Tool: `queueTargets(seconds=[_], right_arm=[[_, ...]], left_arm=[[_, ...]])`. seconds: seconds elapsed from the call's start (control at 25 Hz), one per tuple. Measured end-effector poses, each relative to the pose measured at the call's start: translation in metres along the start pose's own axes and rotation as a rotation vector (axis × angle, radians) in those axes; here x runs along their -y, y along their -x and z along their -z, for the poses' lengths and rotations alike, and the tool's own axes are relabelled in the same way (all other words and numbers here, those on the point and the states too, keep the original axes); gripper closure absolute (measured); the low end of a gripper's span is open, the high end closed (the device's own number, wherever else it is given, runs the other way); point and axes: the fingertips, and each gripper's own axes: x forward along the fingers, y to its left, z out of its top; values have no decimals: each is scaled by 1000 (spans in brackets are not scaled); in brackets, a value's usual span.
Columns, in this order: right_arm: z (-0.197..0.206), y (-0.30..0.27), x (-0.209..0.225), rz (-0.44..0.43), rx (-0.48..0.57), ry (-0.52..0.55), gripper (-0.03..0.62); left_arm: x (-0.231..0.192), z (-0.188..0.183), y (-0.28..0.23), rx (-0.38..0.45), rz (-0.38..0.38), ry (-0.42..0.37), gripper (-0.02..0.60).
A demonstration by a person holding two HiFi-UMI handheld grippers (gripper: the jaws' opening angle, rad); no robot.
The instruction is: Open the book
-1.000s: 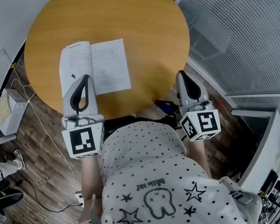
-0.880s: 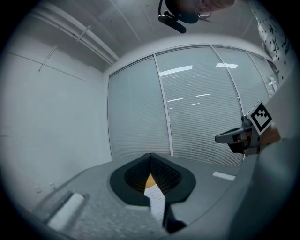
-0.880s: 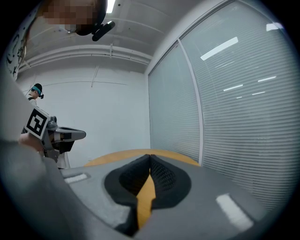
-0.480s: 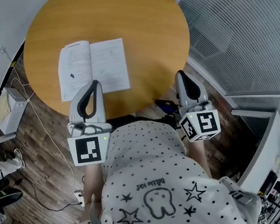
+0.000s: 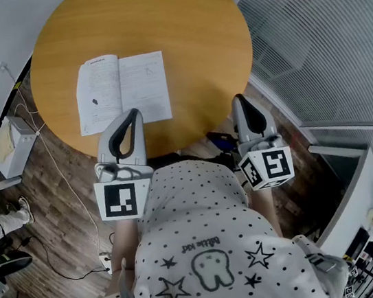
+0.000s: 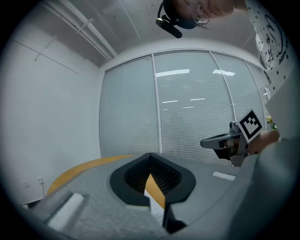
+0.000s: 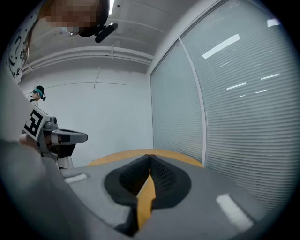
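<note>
Left gripper [image 5: 131, 114]: grey shell, dark ribbed pads, jaws together, empty; lower centre-left, tip over the book's near edge.
Right gripper [image 5: 240, 98]: likewise closed and empty; farther, at right.
Book [image 5: 122, 90]: thin white pages, already lying open and flat, spine running up-frame; upper left.
Table [image 5: 183, 34]: round, smooth wood.

The round honey-yellow wooden counter [image 5: 182, 27] shows a plain, even tone. The open white paper book [image 5: 122, 92] carries fine black print and one small dark mark on its left page. The left hand-held gripper [image 5: 130, 113] and the right hand-held gripper [image 5: 240, 98] are grey with black ribbed inner faces, and each bears black-and-white square markers. The person's white shirt [image 5: 208, 246] is strewn with black dots, star outlines and a tooth drawing. The plank floor [image 5: 51, 220] is dark brown. The slatted blinds [image 5: 322, 34] look pale grey, perhaps faintly blue.
</note>
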Motion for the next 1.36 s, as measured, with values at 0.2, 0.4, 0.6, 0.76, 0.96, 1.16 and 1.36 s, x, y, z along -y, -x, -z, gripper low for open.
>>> queueTargets(seconds=[0.2, 0.4, 0.6, 0.76, 0.96, 1.16, 1.36], right_arm=[[1, 1, -2, -4, -3, -1, 591], [1, -1, -6, -27, -5, 19, 590], [0, -3, -12, -43, -4, 41, 589], [4, -5, -13, -39, -16, 39, 591], [3, -3, -13, -32, -15, 37, 589], [2, 1, -10, -31, -14, 40, 589], [4, -3, -9, -25, -21, 39, 589]], left_arm=[[1, 3, 0, -6, 2, 3, 572], [-2, 3, -1, -8, -3, 6, 571], [-5, 4, -1, -4, -6, 6, 571], [-9, 7, -1, -7, -8, 11, 572], [-11, 6, 1, -3, -13, 17, 571], [-8, 5, 0, -3, -18, 20, 571], [-13, 7, -1, -9, -24, 26, 571]])
